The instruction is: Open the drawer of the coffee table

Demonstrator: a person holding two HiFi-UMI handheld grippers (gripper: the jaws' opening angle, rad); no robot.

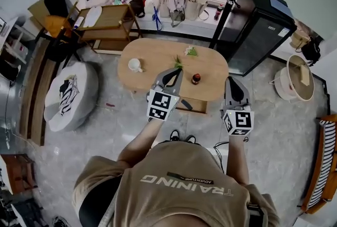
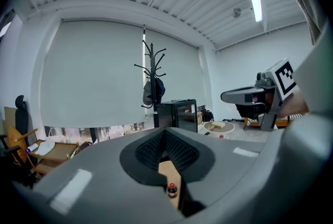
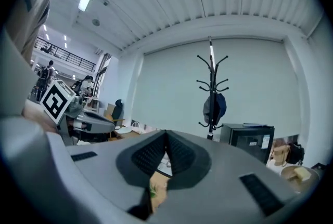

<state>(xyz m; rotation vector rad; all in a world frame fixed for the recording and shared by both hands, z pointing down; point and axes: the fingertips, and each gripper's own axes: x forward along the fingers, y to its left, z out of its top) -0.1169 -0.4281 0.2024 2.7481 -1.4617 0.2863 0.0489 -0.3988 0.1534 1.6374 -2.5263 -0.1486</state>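
- The left gripper [image 1: 176, 73] is hanging shut and empty, its pads meeting with nothing between them. The right gripper [image 1: 230, 82] is doing the same alongside it.
- Both are pointing roughly level, out over the table [image 1: 152, 57] rather than down at the drawer.
- The drawer [image 1: 199, 104] is sitting below the grippers, between them and nearer the left one, under the table's near edge.
- It is showing as a light wooden box with a dark handle [image 1: 188, 107] on its front. It seems to be standing a little proud of the table edge, so I am judging it partly open; how far is unclear.
- To pull it well, one gripper should be dropping to handle height with its jaws parting before it arrives, not after.
- The jaws should be closing squarely across the handle, gripping near its middle so the drawer is not twisting in its runners.
- The pull should be running straight back toward the person and level, slow enough that the cup [image 1: 135, 65] and bottle [image 1: 196, 79] ahead of the grippers are not shaking.
- The spare gripper should be keeping clear to the side, out of the drawer's path.
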